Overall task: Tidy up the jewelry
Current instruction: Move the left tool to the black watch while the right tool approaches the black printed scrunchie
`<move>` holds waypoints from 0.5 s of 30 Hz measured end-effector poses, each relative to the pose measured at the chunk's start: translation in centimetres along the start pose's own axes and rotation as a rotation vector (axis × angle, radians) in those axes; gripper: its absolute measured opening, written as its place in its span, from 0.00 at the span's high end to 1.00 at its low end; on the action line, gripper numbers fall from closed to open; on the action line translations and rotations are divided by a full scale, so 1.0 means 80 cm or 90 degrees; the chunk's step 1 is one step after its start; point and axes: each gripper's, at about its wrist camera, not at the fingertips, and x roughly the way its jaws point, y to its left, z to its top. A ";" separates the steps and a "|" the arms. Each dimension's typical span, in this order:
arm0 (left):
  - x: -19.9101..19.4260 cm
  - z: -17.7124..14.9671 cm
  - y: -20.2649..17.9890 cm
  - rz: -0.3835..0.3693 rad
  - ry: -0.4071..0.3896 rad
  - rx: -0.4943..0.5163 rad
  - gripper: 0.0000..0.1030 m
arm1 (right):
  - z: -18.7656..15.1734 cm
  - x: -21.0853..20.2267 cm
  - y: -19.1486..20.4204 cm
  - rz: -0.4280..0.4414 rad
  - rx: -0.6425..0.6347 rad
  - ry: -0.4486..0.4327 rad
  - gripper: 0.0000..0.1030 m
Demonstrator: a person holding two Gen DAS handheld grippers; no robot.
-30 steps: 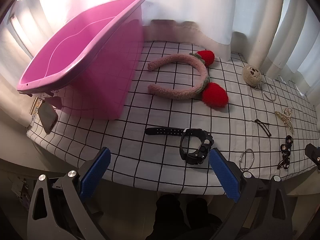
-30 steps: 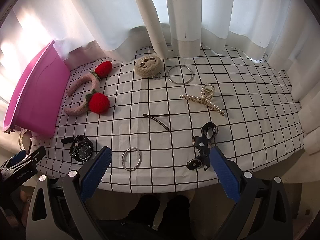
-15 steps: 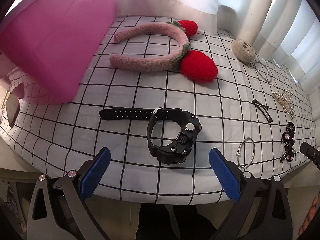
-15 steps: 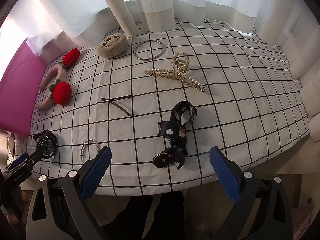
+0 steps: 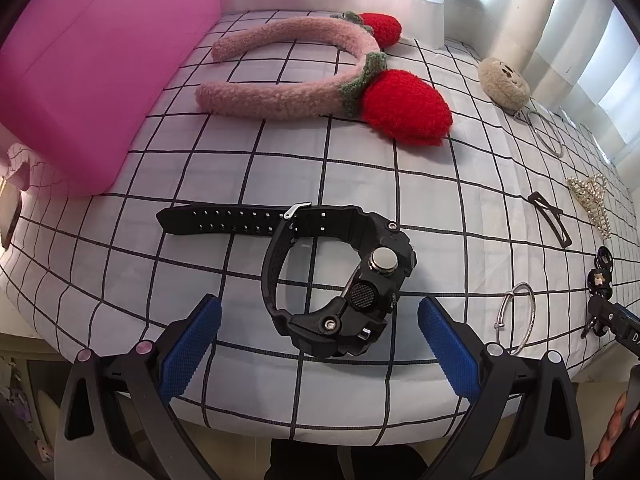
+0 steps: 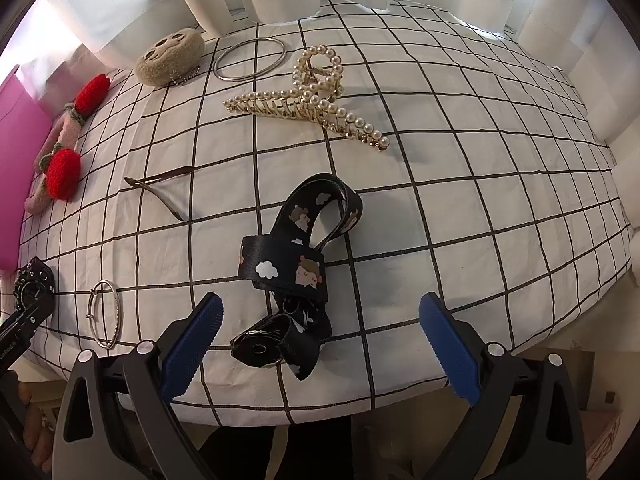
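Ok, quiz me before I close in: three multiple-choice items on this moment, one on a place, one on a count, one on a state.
1. What lies between the left tongs?
A. black watch
B. pearl hair claw
C. silver bangle

2. How many red strawberries are on the pink headband?
A. one
B. two
C. three

3. How do the right tongs stand over the black printed strap?
A. shut on it
B. open, not gripping it
C. shut, empty

Answers:
1 A, the black watch sits on the checked cloth just ahead of the blue pads.
2 B, one strawberry shows at each side of the band's top.
3 B, both blue pads stand wide apart with the strap's near end between them, untouched.
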 end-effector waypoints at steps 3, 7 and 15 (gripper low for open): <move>0.004 -0.001 -0.001 0.009 -0.006 0.002 0.06 | 0.001 0.008 0.002 -0.008 -0.004 0.000 0.09; 0.013 0.002 -0.005 0.025 -0.009 0.008 0.05 | 0.001 0.013 0.003 -0.023 -0.014 -0.007 0.09; 0.017 0.003 -0.011 0.030 -0.073 0.007 0.05 | -0.005 0.015 0.004 -0.021 -0.033 -0.052 0.08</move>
